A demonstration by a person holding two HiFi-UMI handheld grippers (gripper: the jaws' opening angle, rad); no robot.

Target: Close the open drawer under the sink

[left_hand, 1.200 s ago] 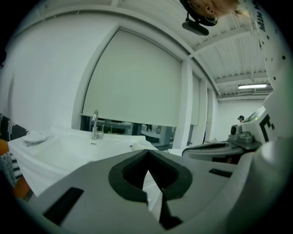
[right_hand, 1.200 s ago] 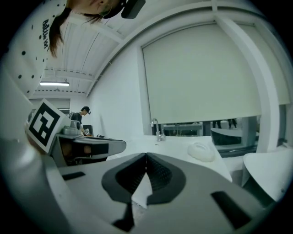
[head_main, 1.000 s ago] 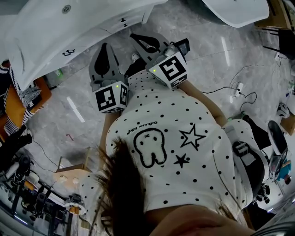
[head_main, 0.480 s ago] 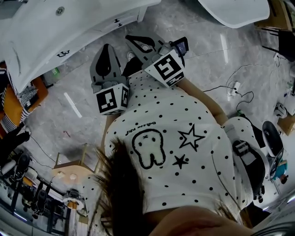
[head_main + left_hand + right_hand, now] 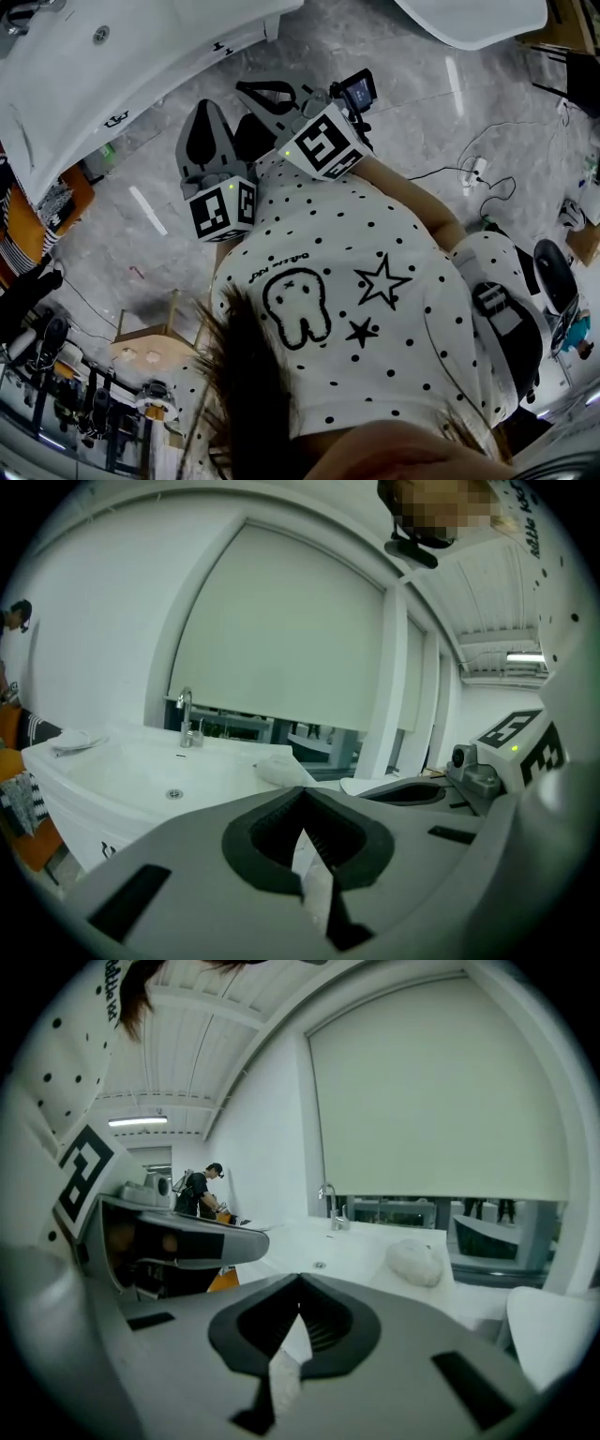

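While the left gripper (image 5: 207,105) and right gripper (image 5: 246,87) are hovering before the person's spotted shirt (image 5: 394,328), both are keeping their fingers pressed together on nothing; since a second ago the sink (image 5: 84,66) is sliding toward the head view's upper left, its drawer front (image 5: 120,117) lying well apart from both

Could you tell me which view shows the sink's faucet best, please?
The left gripper view: the faucet stands upright behind the basin. The right gripper view shows it slightly smaller; the head view shows mainly the basin from above.
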